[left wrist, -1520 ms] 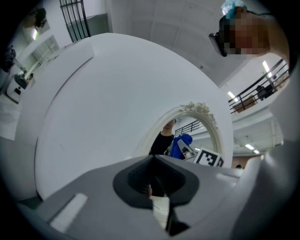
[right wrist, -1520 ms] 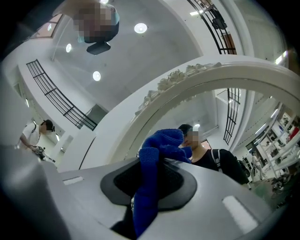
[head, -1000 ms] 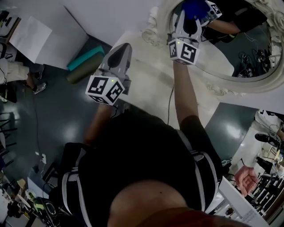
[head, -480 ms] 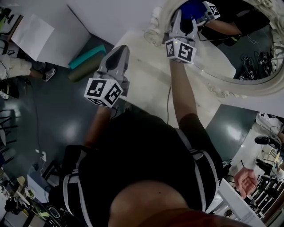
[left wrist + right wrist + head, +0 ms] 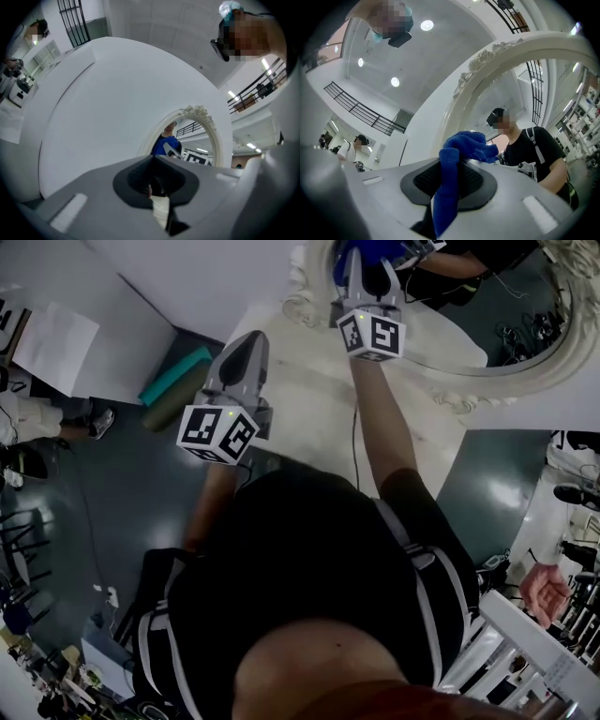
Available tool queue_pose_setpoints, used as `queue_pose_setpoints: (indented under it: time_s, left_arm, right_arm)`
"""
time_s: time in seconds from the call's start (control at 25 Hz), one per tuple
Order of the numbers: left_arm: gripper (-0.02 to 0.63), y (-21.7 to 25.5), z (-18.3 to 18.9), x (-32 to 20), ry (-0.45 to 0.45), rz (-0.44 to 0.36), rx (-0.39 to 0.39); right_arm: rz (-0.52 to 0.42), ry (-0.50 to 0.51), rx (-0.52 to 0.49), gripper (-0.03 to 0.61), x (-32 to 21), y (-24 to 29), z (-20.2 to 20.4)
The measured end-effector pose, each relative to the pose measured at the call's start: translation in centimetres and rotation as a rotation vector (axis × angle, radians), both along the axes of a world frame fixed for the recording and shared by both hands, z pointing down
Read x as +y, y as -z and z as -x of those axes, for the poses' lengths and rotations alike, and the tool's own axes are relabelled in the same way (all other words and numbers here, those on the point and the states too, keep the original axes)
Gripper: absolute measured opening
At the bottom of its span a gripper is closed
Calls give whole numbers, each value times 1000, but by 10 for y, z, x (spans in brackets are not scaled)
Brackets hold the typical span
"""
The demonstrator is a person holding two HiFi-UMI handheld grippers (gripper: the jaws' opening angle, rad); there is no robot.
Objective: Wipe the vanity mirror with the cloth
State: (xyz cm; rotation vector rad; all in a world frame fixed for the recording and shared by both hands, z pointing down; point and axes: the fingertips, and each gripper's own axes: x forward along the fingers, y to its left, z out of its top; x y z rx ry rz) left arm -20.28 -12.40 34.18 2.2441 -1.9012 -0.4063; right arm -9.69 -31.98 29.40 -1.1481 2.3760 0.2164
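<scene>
Up at the mirror (image 5: 487, 329), the right claw (image 5: 364, 263) is clenched on the blue cloth (image 5: 449, 173), which bunches out past the tips and hangs down between the jaws. The cloth sits at the glass near the left side of the ornate white frame (image 5: 450, 401); actual contact is not clear. Lower down, the left claw (image 5: 250, 343) is closed with nothing in it, hovering over the pale counter (image 5: 309, 427), well apart from the mirror. Two rolls (image 5: 173, 381), teal and olive, lie on the floor beside the counter.
</scene>
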Motion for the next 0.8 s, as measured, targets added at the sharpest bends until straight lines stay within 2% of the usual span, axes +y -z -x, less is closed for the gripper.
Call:
queue_pose_setpoints:
  time_s: [0.32,0.64,0.8]
  left_arm:
    - [12,3,-29,-9,-116,-11,18]
    - [11,1,-100,-23,-309,-17,-4]
    - [11,-5,-132,-28,-383,-8,-3]
  right_arm:
    - [-12,-112,-26,77,40,11,-71]
    - [26,-311,-28,77,71,-10,-171]
    - [76,-411,-45,77,85,-34,-223]
